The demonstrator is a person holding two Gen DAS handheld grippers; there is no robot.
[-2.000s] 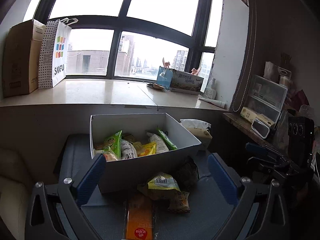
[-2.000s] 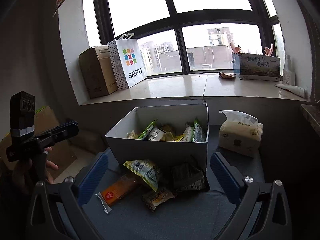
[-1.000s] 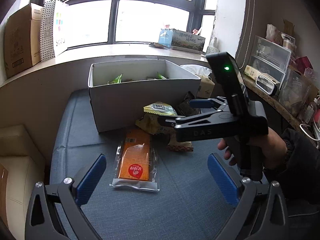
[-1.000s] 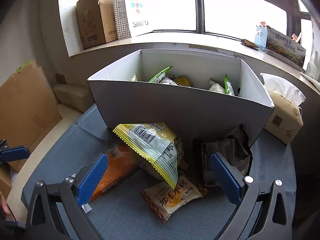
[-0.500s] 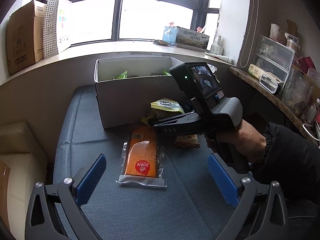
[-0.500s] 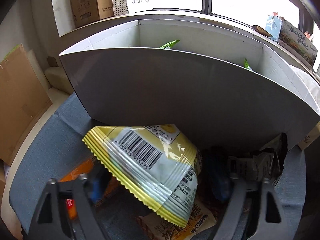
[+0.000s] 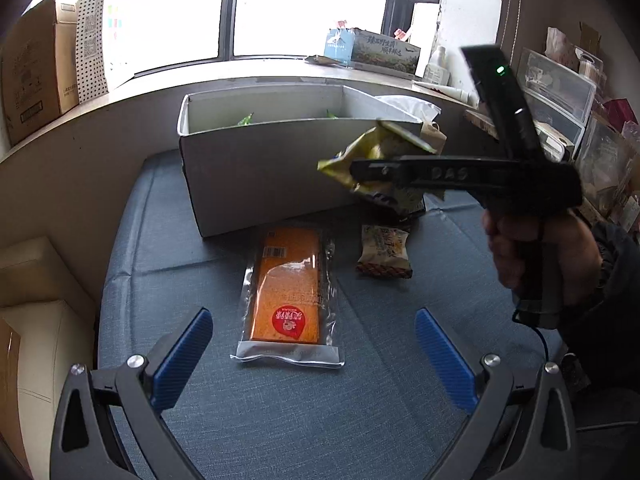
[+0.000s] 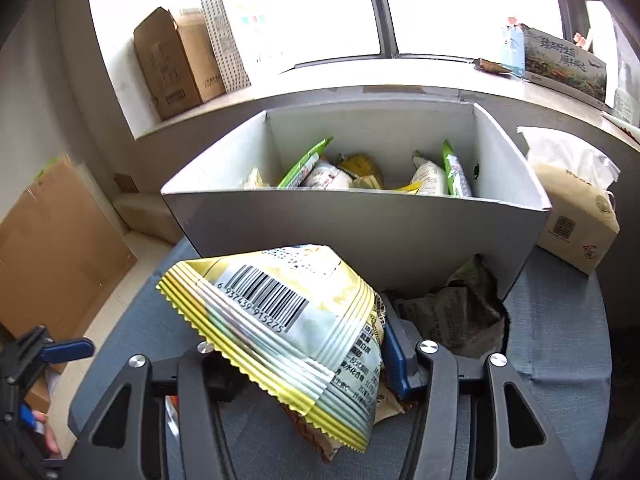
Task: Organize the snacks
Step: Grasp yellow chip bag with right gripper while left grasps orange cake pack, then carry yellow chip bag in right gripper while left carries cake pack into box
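My right gripper (image 8: 304, 360) is shut on a yellow snack bag (image 8: 280, 312) with a barcode and holds it up in front of the white box (image 8: 360, 224). The left wrist view shows the same bag (image 7: 380, 160) lifted beside the box's (image 7: 256, 176) near right corner. The box holds several snack packs (image 8: 360, 176). My left gripper (image 7: 312, 356) is open and empty above the blue cushion (image 7: 280, 420). An orange packaged cake (image 7: 290, 284) lies flat just ahead of it. A small tan snack pack (image 7: 384, 250) lies to its right. A dark crumpled packet (image 8: 452, 312) lies against the box.
A tissue pack (image 8: 572, 208) stands right of the box. The window sill (image 7: 160, 84) behind carries a cardboard box (image 7: 32, 68), a dotted paper bag (image 7: 96, 44) and a printed carton (image 7: 384, 50). Shelves with clear bins (image 7: 560, 92) stand at the right.
My right gripper closed on the yellow bag and lifted it off the pile toward the box top. My left gripper pulled back and stays open over the orange cake.
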